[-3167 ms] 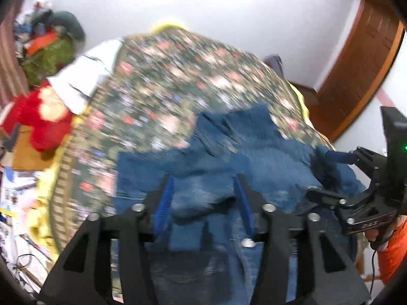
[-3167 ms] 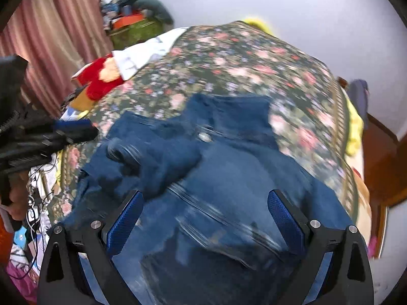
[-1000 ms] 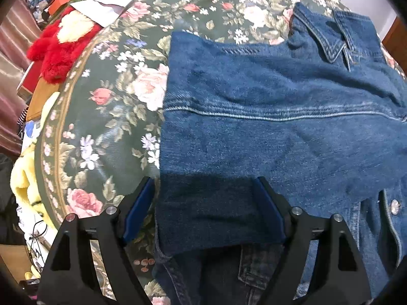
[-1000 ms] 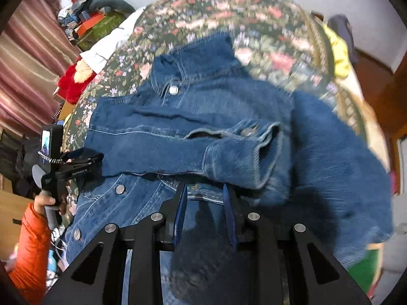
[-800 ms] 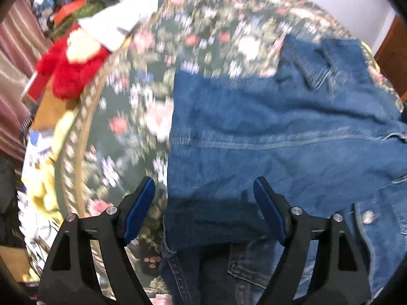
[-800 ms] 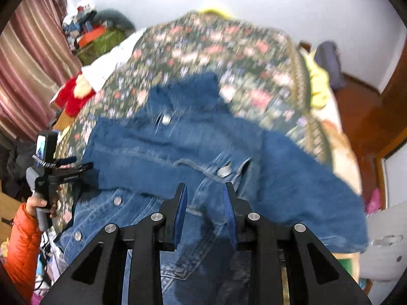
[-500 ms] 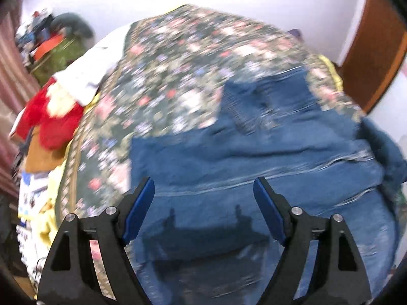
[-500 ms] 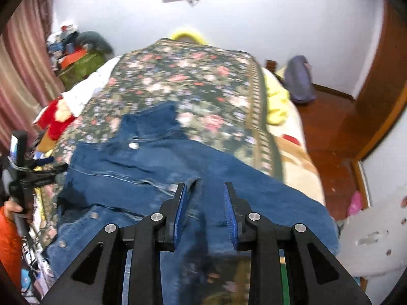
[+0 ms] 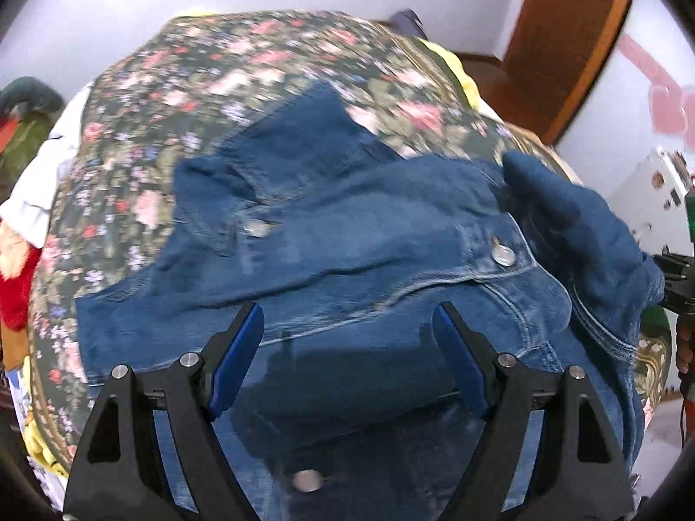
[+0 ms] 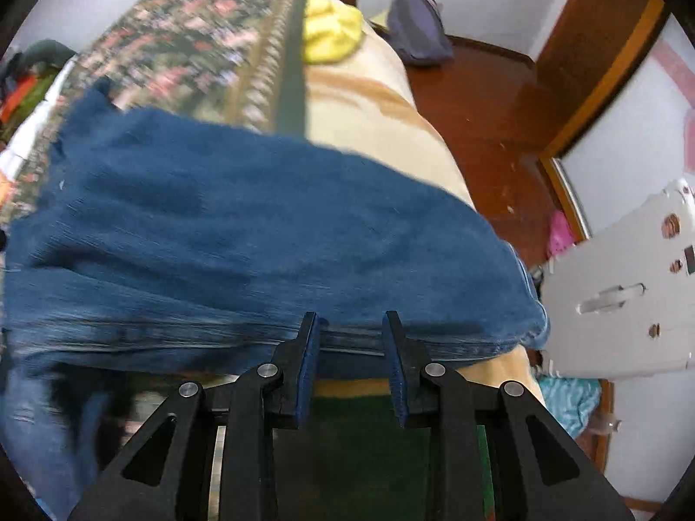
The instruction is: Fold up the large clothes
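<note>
A blue denim jacket (image 9: 347, 234) lies face up on the floral bedspread (image 9: 208, 82), collar toward the far end, one sleeve folded across its chest. My left gripper (image 9: 347, 356) is open and empty above the jacket's lower front. My right gripper (image 10: 352, 347) is partly open at the right edge of the bed; its blue fingertips (image 10: 309, 338) sit at the hem of the jacket's right sleeve (image 10: 260, 225), which drapes over the bed's side. I cannot tell whether the pads touch the cloth. The right gripper also shows at the right edge of the left wrist view (image 9: 677, 269).
A cream blanket (image 10: 369, 100) and yellow cloth (image 10: 330, 30) lie at the bed's right side. A purple bag (image 10: 417, 30) sits on the wooden floor. A white panel (image 10: 621, 295) stands at right. A red plush toy (image 9: 17, 286) and white cloth (image 9: 39, 182) lie left of the bed.
My left gripper rose and swung right from the folded sleeve, still open. My right gripper let go of the folded sleeve and moved right to the other sleeve at the bed's edge.
</note>
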A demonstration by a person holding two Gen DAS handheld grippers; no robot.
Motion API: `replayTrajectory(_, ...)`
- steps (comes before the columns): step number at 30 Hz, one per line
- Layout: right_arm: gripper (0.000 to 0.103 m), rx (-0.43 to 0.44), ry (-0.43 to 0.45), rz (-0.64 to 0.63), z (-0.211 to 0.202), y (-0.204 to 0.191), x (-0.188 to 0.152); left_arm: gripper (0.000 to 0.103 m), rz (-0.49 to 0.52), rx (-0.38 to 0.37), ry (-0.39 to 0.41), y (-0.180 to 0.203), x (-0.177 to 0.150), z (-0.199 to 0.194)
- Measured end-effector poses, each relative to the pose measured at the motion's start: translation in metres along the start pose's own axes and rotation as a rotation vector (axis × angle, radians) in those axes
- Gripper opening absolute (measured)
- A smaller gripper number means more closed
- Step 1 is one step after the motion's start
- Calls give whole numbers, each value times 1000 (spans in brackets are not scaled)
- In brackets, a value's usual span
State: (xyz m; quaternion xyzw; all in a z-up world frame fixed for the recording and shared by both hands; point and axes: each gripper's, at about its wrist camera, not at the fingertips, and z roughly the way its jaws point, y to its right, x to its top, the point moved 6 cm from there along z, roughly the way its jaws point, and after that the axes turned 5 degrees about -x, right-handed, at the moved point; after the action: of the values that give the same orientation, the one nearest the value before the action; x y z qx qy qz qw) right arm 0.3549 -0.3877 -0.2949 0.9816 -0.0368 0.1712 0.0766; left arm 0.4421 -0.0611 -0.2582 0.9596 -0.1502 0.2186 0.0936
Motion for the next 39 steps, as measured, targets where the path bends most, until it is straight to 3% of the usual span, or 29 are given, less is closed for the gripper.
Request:
replayTrajectory(3, 41, 15, 40, 19, 2, 13, -6, 80, 23, -4, -35, 12, -1, 14)
replayTrajectory(5, 83, -42, 42, 27, 1, 22, -9, 80, 40, -11, -61, 22, 0, 25)
replayTrajectory(6, 91, -89, 51, 29, 1, 30, -11, 80, 48, -10, -66, 26, -1, 27)
replayTrajectory(8, 94, -91, 66, 31, 3, 37, -15, 80, 67, 1, -72, 33, 0, 34)
replayTrajectory(11, 94, -20, 39, 100, 6, 56, -24, 80, 72, 23, -82, 38, 4, 44)
replayTrajectory(19, 94, 339, -76, 462, 28, 105, -37, 83, -15, -16, -94, 29, 5, 60)
replayTrajectory(22, 92, 392, -98, 528, 40, 109, -37, 85, -36, -26, -78, 26, 2, 60)
replayTrajectory(27, 77, 423, -108, 591, 60, 114, -26, 85, -44, -25, -72, 27, 1, 58)
replayTrajectory(30, 55, 436, -87, 629, 63, 114, -17, 85, -39, -13, -68, 27, 2, 55)
replayTrajectory(32, 32, 439, -54, 637, 57, 114, -10, 85, -32, -1, -62, 28, 3, 50)
replayTrajectory(39, 15, 360, 115, 545, 2, 105, 22, 85, -24, 16, 8, 22, 4, 17)
